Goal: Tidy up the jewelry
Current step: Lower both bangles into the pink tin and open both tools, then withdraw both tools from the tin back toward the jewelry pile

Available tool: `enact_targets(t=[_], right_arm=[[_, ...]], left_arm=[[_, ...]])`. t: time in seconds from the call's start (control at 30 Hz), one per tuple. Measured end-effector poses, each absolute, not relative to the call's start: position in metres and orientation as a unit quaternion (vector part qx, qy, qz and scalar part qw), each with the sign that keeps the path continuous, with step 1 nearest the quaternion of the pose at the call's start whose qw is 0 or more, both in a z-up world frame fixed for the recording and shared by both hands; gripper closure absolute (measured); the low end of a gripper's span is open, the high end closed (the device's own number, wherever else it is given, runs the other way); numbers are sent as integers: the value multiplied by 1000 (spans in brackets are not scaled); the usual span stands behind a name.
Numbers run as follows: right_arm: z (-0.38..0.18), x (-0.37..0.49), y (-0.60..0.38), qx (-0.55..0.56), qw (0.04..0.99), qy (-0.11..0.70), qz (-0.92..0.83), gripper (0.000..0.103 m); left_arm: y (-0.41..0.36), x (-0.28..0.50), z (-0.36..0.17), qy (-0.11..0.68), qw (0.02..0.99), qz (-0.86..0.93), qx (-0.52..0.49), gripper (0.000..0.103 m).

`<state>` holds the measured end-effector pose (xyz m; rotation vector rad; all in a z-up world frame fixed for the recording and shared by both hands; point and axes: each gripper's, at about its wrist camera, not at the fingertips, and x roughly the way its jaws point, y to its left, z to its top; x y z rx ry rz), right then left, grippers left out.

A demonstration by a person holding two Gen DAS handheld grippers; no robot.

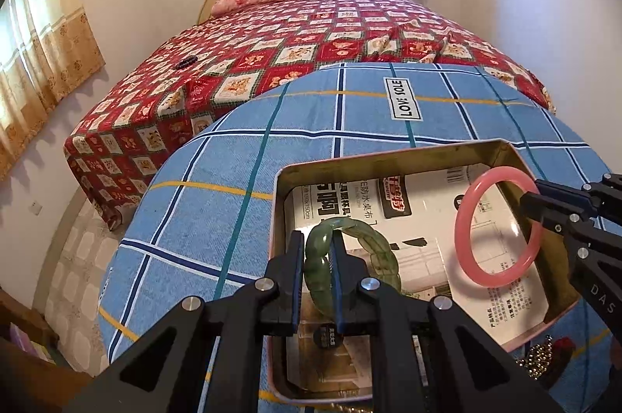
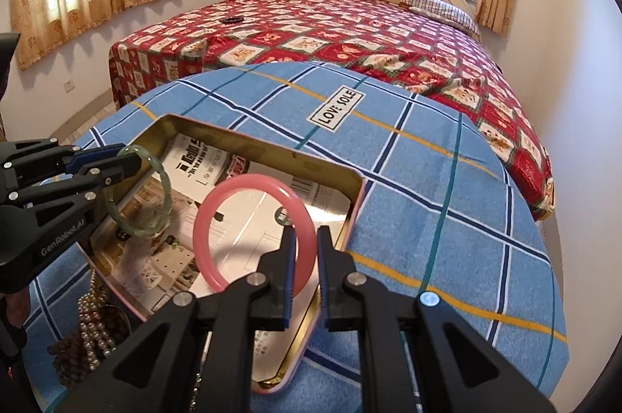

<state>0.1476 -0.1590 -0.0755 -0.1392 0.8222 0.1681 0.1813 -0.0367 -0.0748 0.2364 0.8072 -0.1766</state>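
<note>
Nearest, the left gripper (image 1: 317,259) has its fingers clamped on the rim of a green bangle (image 1: 352,257), and the right gripper (image 2: 305,259) pinches a pink bangle (image 2: 254,230) the same way — both rings hang over the open tin box (image 1: 388,156) on the blue checked worktop (image 1: 217,179). The step in hand looks like placing. Next, each bangle likely needs lowering onto the box's paper lining before release — gently, without knocking together. Beads (image 2: 95,319) lie beside the box; the bed (image 2: 350,35) stands beyond.
</note>
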Motion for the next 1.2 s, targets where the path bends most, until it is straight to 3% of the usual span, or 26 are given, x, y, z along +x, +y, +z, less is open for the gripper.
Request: enact_targets(t=[0.27, 0.33, 0.4, 0.47, 0.63, 0.7, 1.2], right_arm=[[-77, 151, -161, -63, 912, 398, 80, 90], [-77, 151, -161, -58, 913, 395, 82, 88], [-76, 151, -162, -55, 914, 393, 82, 88], [-75, 150, -163, -51, 916, 389, 82, 88], [-71, 145, -166, -46, 921, 379, 78, 83], [-70, 142, -168, -44, 923, 374, 76, 70], [-70, 117, -173, -44, 925, 370, 71, 66]], left_arm=[[-44, 180, -79, 391, 907, -87, 129, 88], [-46, 178, -77, 387, 909, -83, 132, 75], [-46, 176, -74, 380, 912, -72, 135, 34], [-44, 172, -68, 363, 920, -60, 135, 25], [-36, 165, -63, 361, 921, -68, 126, 25], [-32, 164, -63, 363, 922, -63, 123, 25], [-18, 122, -60, 373, 921, -41, 108, 25]])
